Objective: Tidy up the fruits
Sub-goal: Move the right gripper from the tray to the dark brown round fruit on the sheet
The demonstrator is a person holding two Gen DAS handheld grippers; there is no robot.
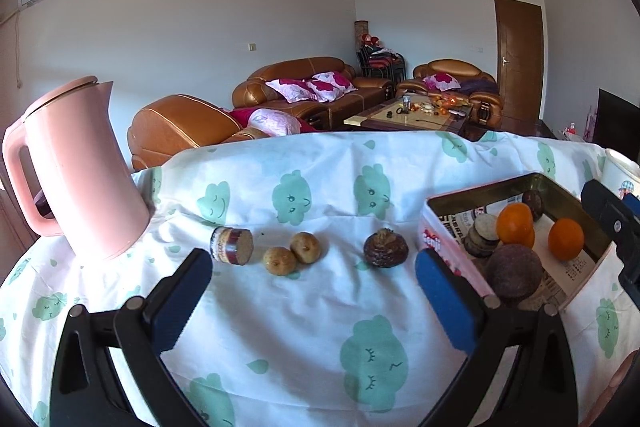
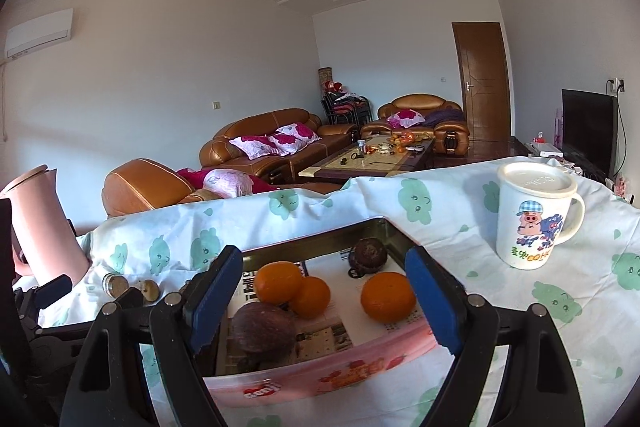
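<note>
The left gripper has its two blue pads spread wide with nothing between them but the white cloth with green cloud faces. Just past its tips lie four loose things in a row on the cloth. Near the left pad is a short round cut piece with a tan face. Next come two small tan round fruits that touch each other. Closer to the right pad sits a dark brown wrinkly fruit. Far off to the left stands a tall pink plastic kettle.

Right beside the left gripper's right pad is a pink-sided metal tin with paper inside. The right gripper hangs over this tin, its blue pads spread wide too, holding nothing. Between its pads lie three orange round fruits, two of them touching. A big brown round fruit lies near its left pad, and a dark wrinkly fruit sits at the far end. To the right of the right gripper stands a white lidded mug with a cartoon pig.
</note>
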